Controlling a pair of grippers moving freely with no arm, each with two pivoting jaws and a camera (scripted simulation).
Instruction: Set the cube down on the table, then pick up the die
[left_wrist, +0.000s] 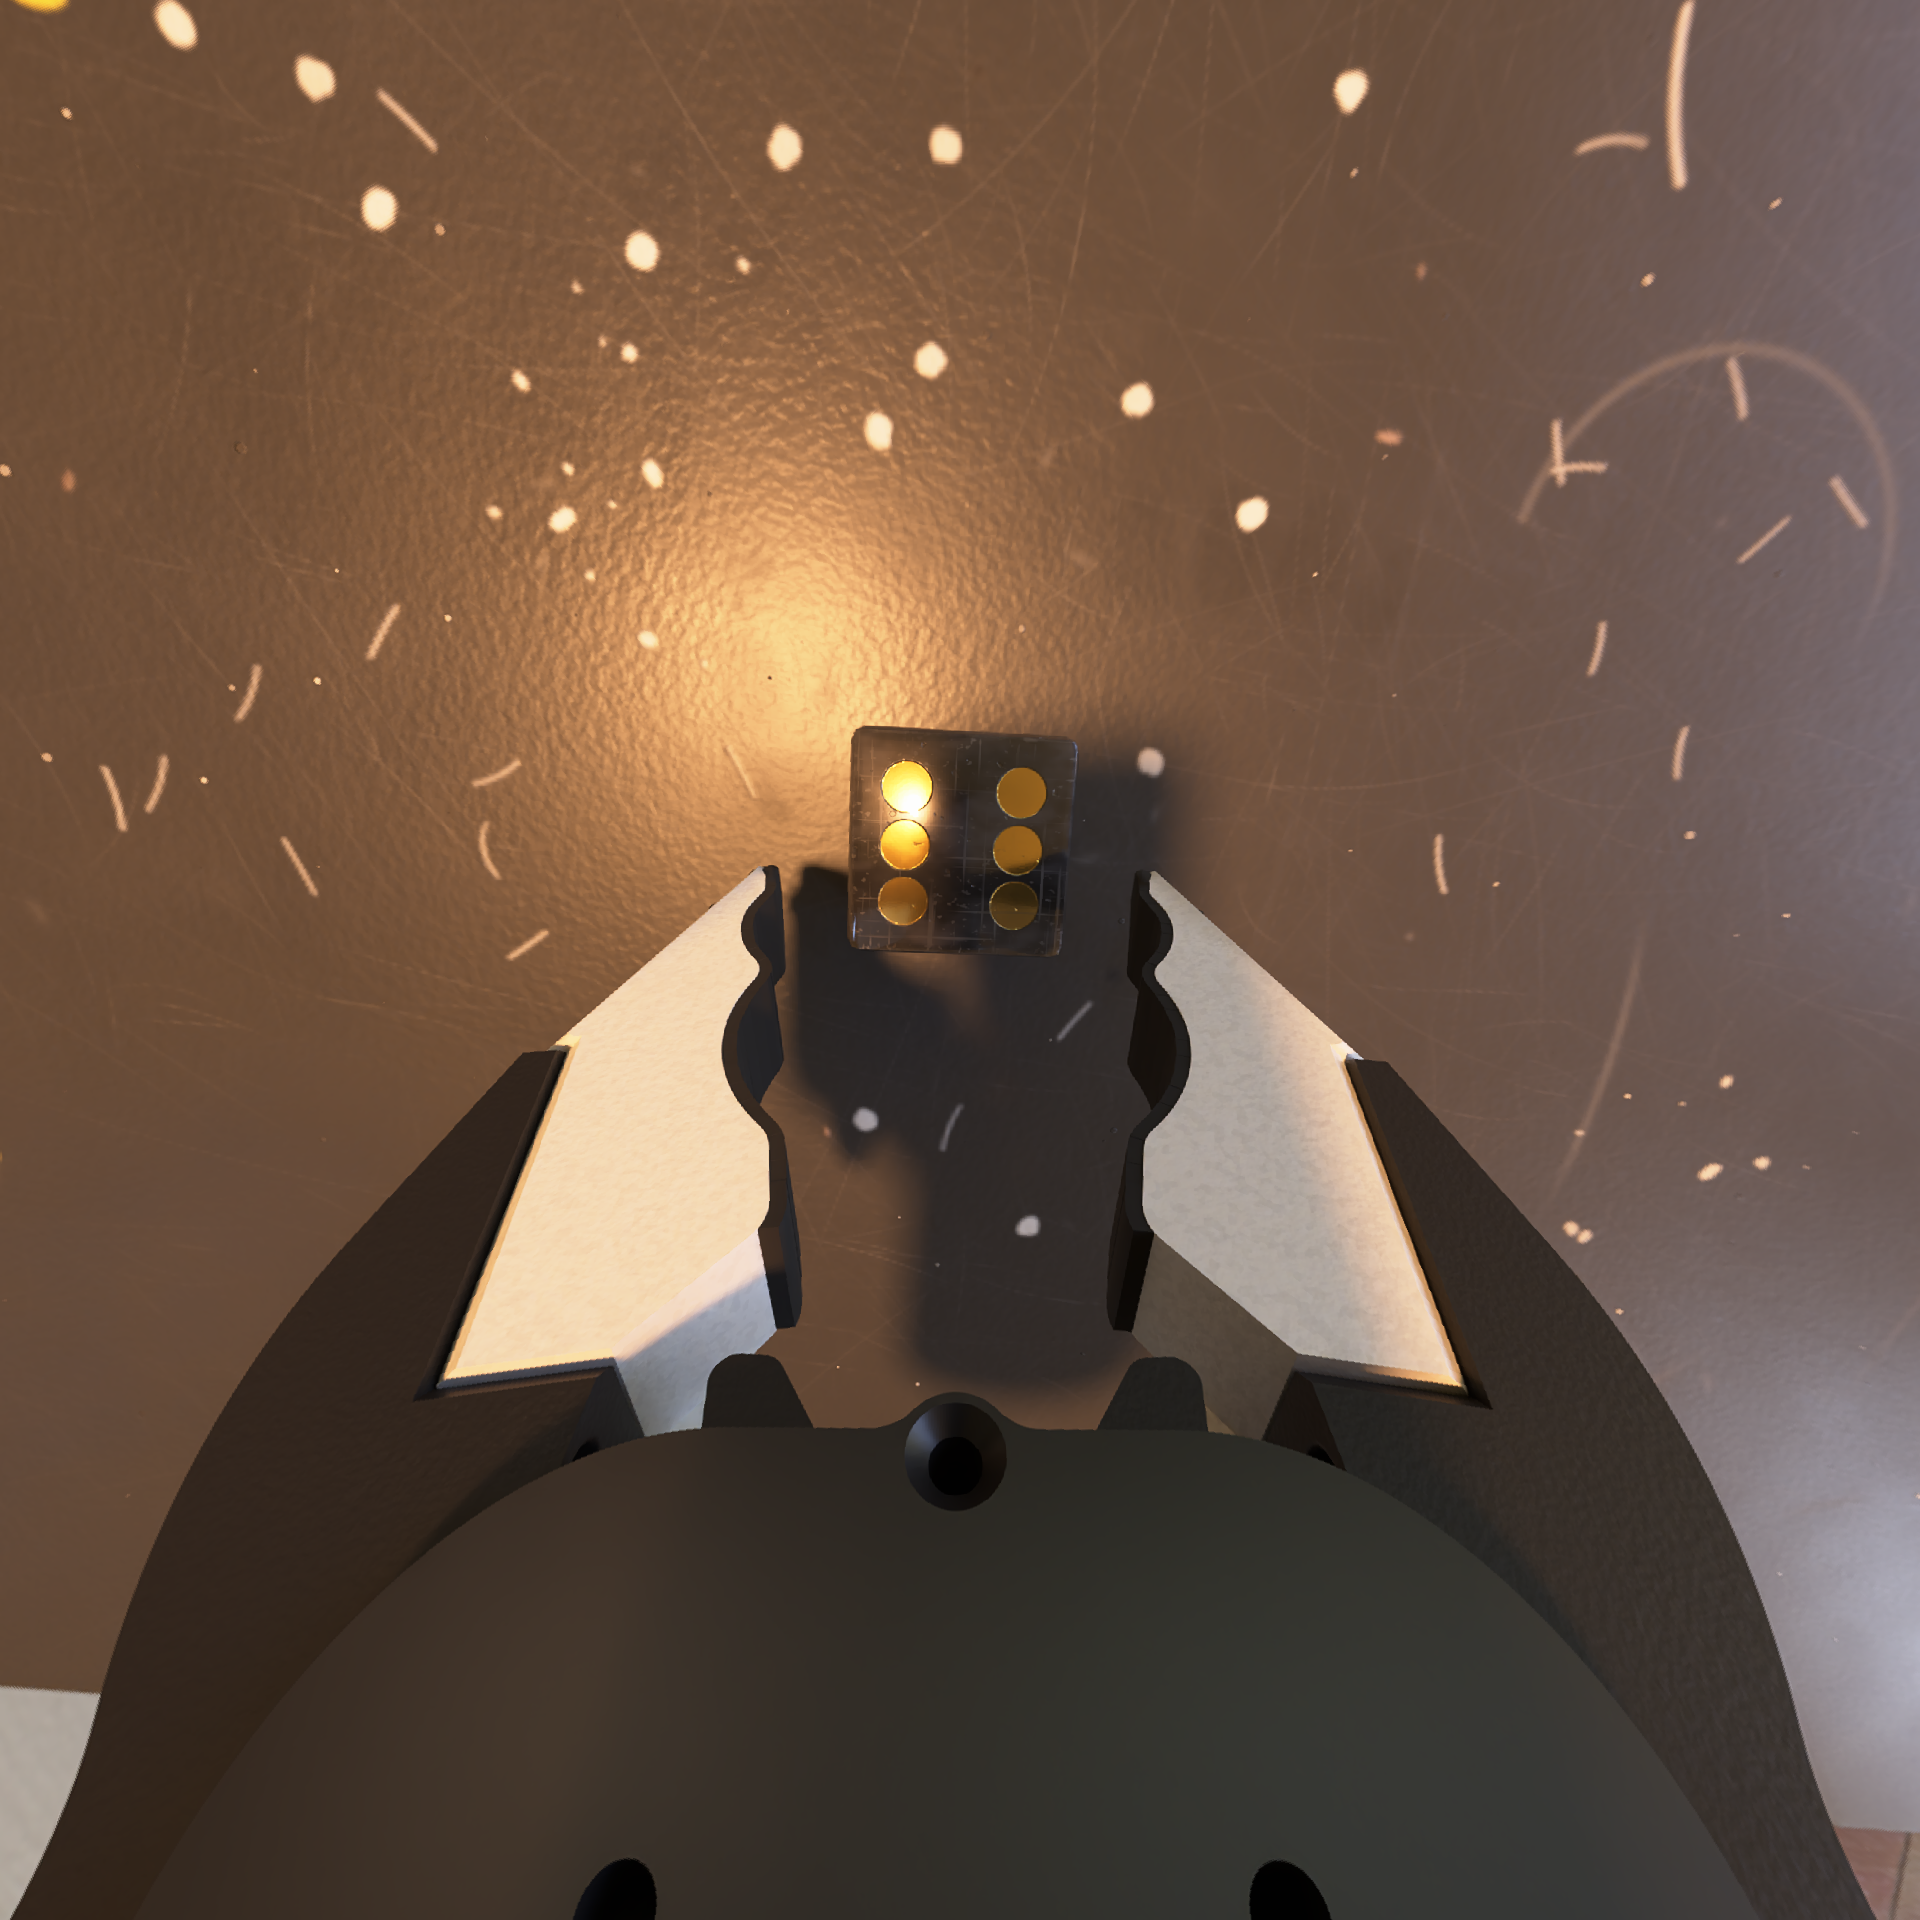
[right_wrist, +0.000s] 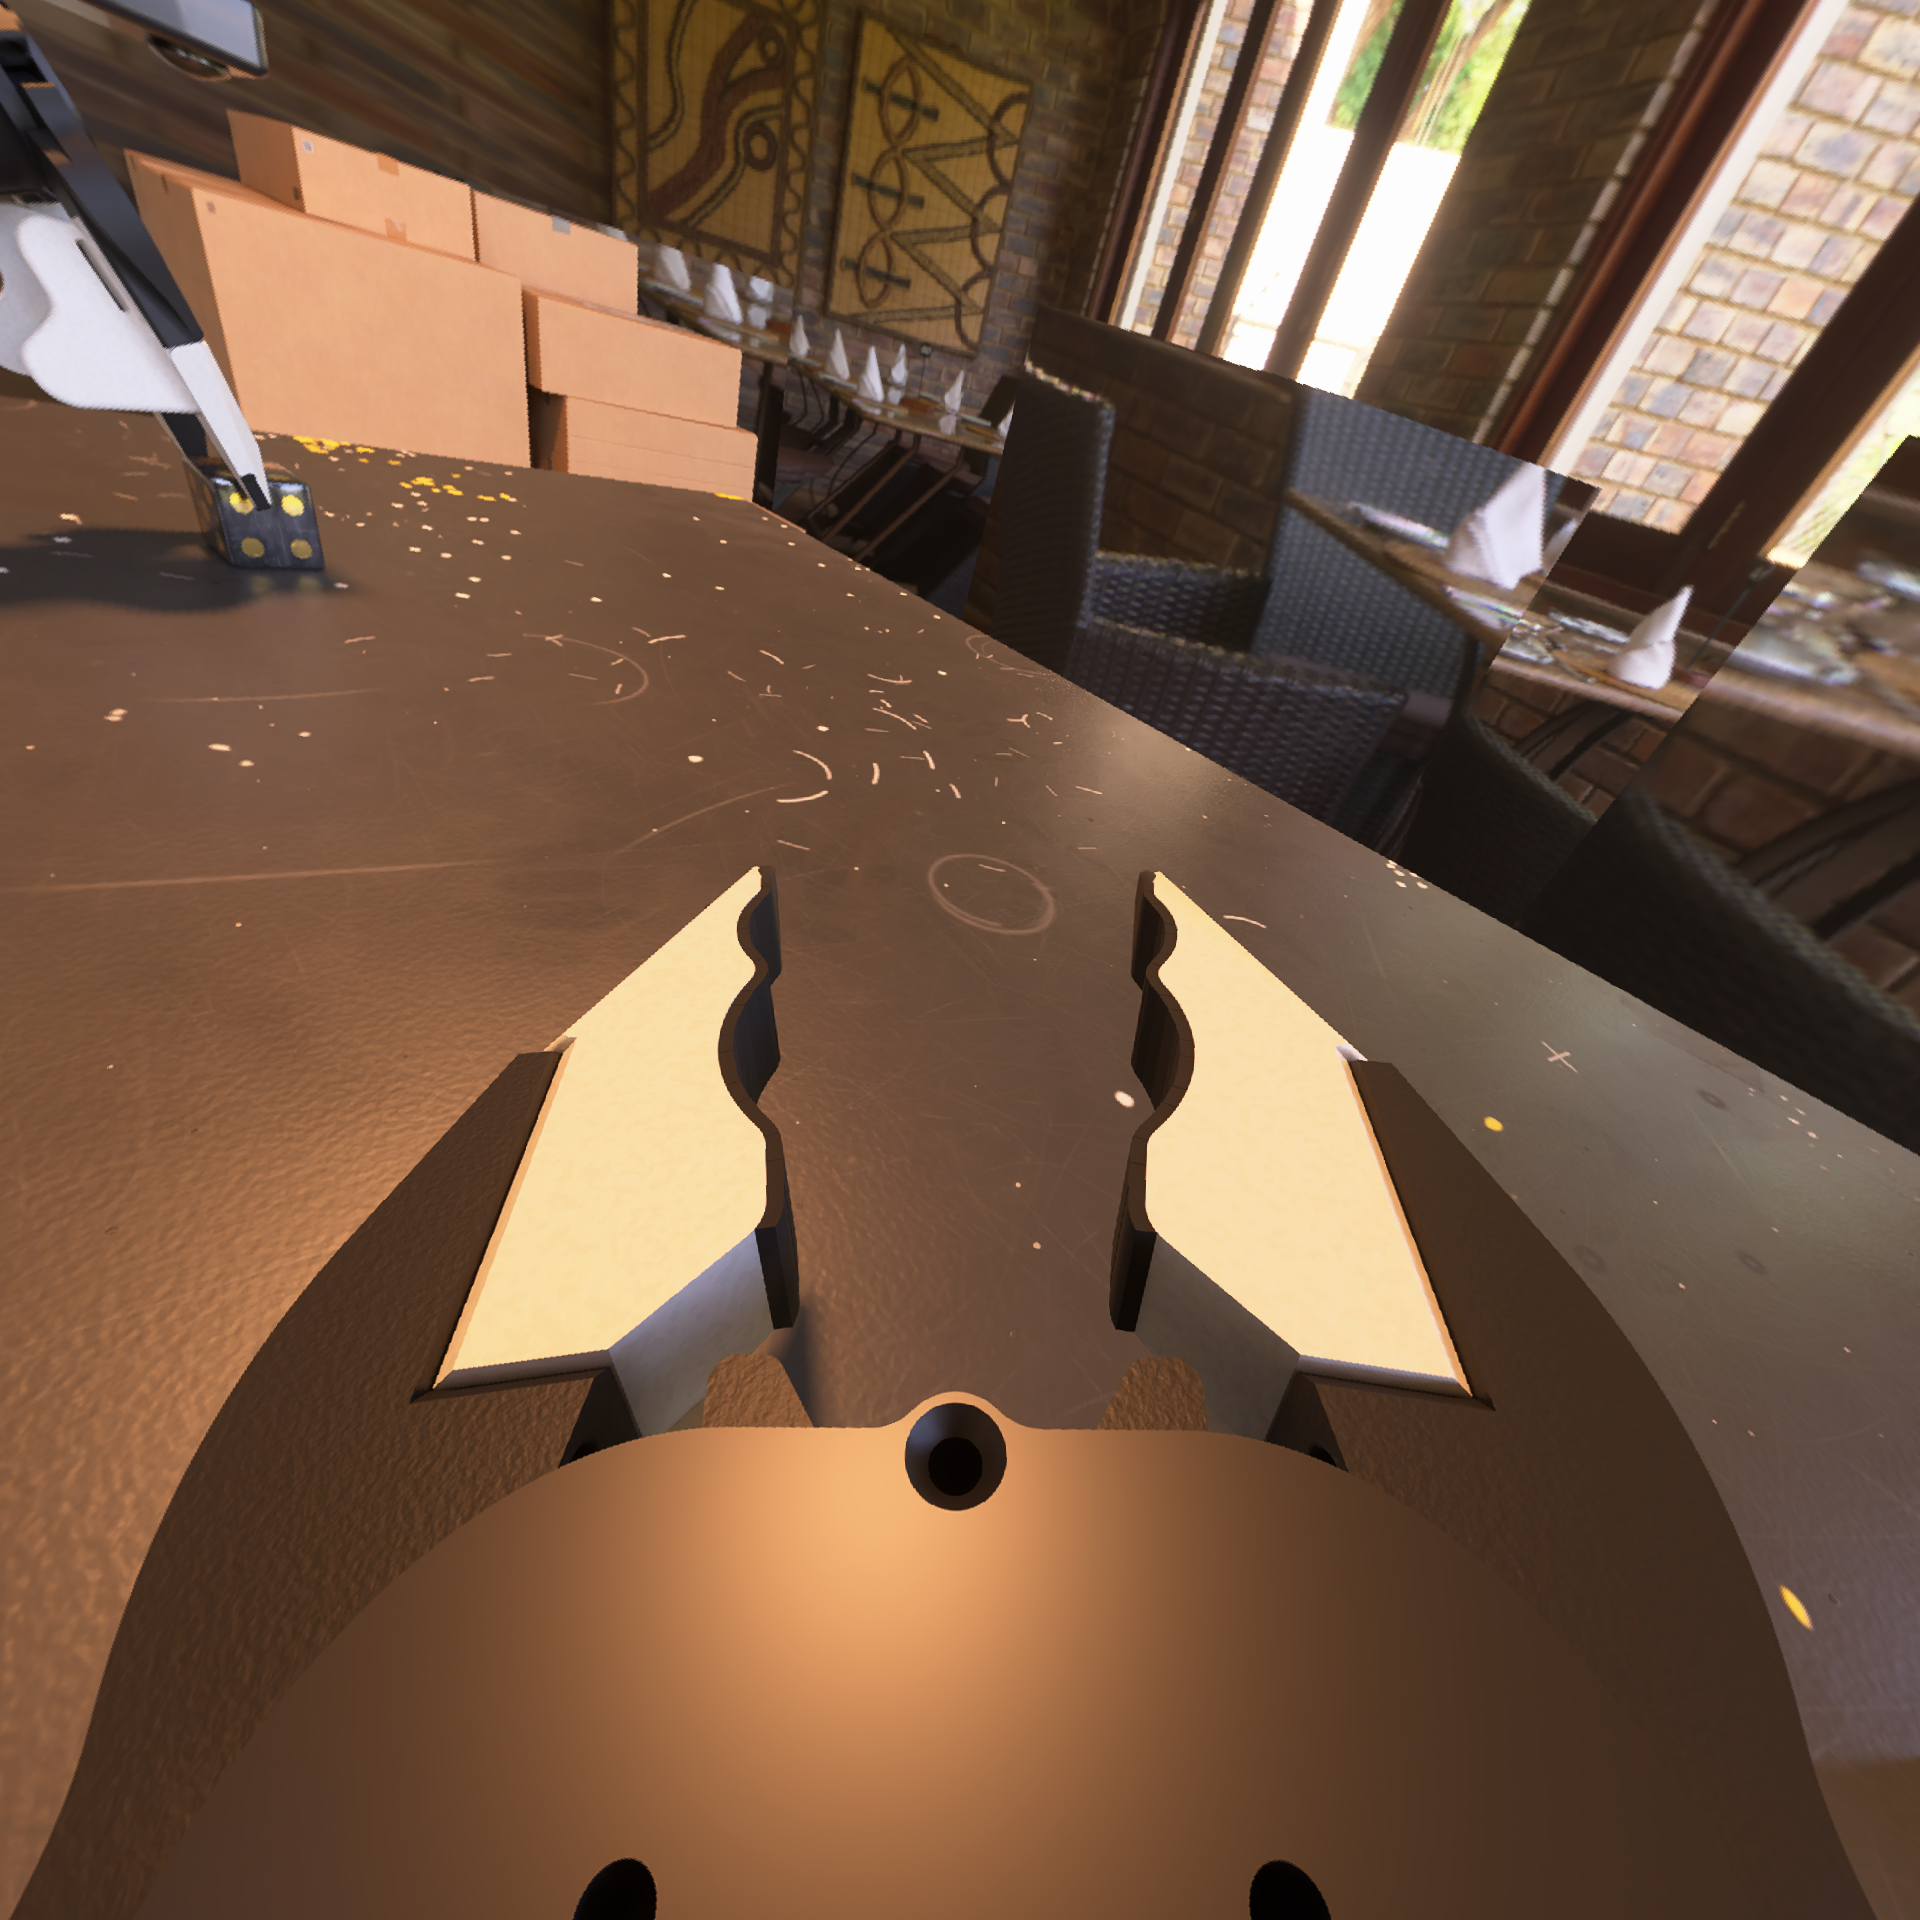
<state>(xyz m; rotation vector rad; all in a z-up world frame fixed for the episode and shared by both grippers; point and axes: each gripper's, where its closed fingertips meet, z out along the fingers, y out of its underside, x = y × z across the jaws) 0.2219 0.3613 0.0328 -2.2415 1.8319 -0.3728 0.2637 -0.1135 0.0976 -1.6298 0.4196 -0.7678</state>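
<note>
A dark die (left_wrist: 961, 840) with gold pips lies on the scratched brown table (left_wrist: 416, 520), its six-pip face up. My left gripper (left_wrist: 956, 883) is open and points straight down at the die, fingertips on either side of its near half. In the right wrist view the die (right_wrist: 272, 535) sits at the far left of the table (right_wrist: 623, 935), with the left gripper (right_wrist: 244, 478) reaching down to its top. My right gripper (right_wrist: 956, 883) is open and empty, low over bare table. I see no other cube.
Cardboard boxes (right_wrist: 364, 312) stand stacked behind the table's far edge. The table's right edge runs diagonally, with dark wicker chairs (right_wrist: 1195, 623) beyond it. Set dining tables with white napkins (right_wrist: 1496, 530) stand farther right.
</note>
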